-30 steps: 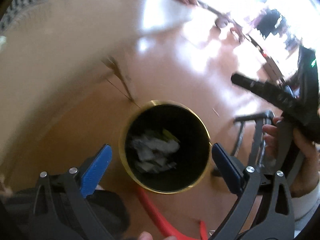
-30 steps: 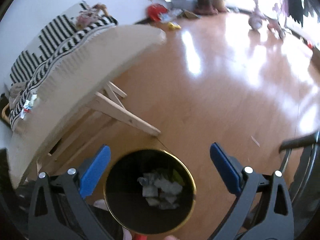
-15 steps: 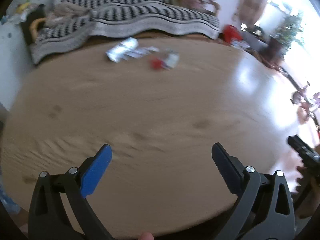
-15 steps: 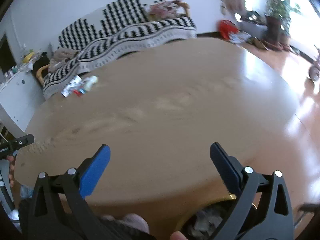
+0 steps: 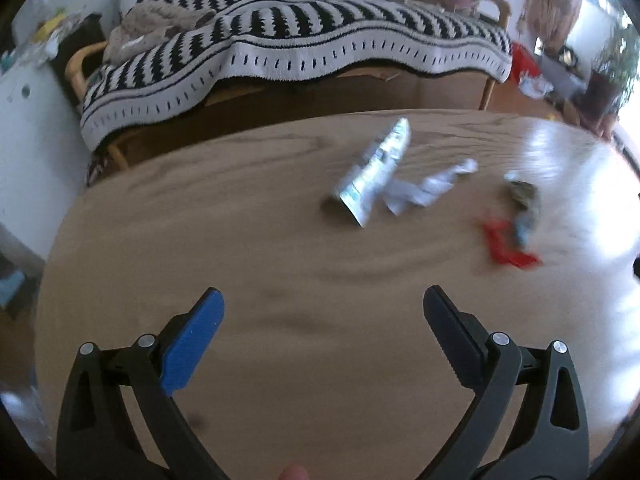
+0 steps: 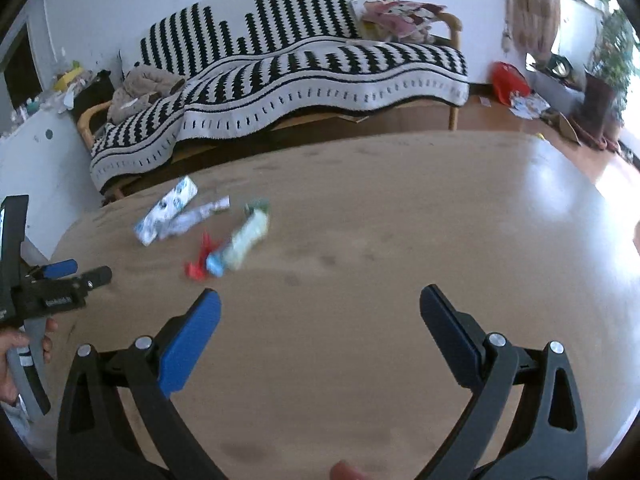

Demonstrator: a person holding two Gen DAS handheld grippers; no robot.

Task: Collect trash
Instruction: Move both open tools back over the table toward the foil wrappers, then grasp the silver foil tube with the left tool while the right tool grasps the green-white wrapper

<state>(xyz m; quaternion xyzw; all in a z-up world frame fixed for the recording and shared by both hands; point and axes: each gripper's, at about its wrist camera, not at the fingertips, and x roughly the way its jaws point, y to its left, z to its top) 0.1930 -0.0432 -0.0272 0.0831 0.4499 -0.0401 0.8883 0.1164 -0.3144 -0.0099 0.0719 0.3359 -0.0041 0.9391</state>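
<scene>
1. While both of your tools hang above the near part of the counter (image 5: 200, 208), neither grips anything: the left tool (image 5: 323, 307) is spread wide and empty, and the right tool (image 6: 319, 307) likewise.
2. Four pieces of trash lie in one loose cluster on the far half of the counter: one silver wrapper (image 5: 374, 170), one twisted white wrapper (image 5: 430, 186), one red scrap (image 5: 504, 244) and one pale packet with a blue end (image 6: 240, 246). Blur makes the last two hard to separate in the left view.
3. From the left tool the cluster lies ahead and to the right; from the right tool it lies ahead and to the left. It sits between your two hands.
4. Judged by position, the red scrap and pale packet are nearest the right tool, while the silver wrapper is better placed for the left.
5. Both the silver wrapper and the pale packet lie with their long axis running diagonally away from you; a grip across the narrow width looks the sensible approach.
6. No bin shows in either view.
</scene>
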